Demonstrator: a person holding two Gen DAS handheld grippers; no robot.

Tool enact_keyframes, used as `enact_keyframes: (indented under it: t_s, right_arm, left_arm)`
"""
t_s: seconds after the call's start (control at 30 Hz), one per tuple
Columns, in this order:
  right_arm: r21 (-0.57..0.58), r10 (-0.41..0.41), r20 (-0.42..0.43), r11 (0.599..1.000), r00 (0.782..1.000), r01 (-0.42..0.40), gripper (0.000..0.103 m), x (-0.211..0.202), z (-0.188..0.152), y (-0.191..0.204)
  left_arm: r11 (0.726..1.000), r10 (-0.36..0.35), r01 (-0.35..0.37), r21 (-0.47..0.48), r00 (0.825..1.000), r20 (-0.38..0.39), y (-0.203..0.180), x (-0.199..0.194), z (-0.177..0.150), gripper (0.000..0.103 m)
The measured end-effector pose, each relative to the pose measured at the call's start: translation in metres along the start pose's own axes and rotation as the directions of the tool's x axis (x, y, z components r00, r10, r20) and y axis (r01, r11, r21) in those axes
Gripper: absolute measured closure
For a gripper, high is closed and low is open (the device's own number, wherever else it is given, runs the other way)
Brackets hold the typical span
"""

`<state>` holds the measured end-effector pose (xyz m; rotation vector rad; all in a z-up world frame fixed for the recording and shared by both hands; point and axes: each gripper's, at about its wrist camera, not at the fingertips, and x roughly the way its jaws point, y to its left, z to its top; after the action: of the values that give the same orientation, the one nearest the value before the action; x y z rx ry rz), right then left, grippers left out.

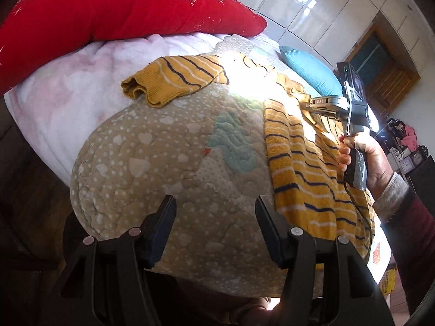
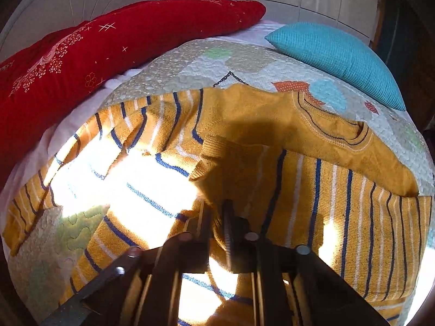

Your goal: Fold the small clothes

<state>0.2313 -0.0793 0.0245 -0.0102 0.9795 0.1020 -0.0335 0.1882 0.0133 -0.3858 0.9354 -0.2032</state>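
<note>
A small yellow sweater with dark blue and white stripes [image 2: 339, 190] lies flat on a quilted bed cover [image 2: 190, 70]. My right gripper [image 2: 217, 206] is shut on the cuff of one sleeve [image 2: 231, 168], which is folded across the sweater's body. In the left wrist view the sweater [image 1: 307, 163] lies at the right, its other sleeve [image 1: 174, 81] stretched out to the far left. My left gripper [image 1: 214, 209] is open and empty, hovering over the bare quilt [image 1: 163, 163] left of the sweater. The right gripper [image 1: 310, 103] shows there, held by a hand.
A red quilt [image 2: 108, 54] is piled at the far left of the bed. A teal pillow [image 2: 339, 57] lies at the far right. White wardrobe doors [image 1: 326, 5] stand behind the bed. Strong sunlight washes out part of the sweater.
</note>
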Motion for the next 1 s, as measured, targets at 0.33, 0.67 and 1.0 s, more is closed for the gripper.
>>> enact_keyframes:
  t_s: [0.33,0.67,1.0]
  right_arm:
    - [-0.039,0.052,0.015,0.998,0.999,-0.052,0.089,0.008,0.027,0.045]
    - [-0.200,0.384,-0.004,0.905,0.923,-0.377,0.035,-0.054,-0.010,0.148]
    - [0.034,0.503,-0.163,0.863,0.849,-0.504,0.035,-0.005,-0.048,0.209]
  left_arm:
    - [1.000,0.018,-0.018,-0.018,1.000,0.018,0.007,-0.005,0.005,0.044]
    - [0.966,0.128,-0.110,-0.232,0.990,0.066,0.087,-0.028,0.006,0.039]
    - [0.946,0.102,-0.074,-0.315,0.992,0.075,0.115,-0.037,-0.005,0.039]
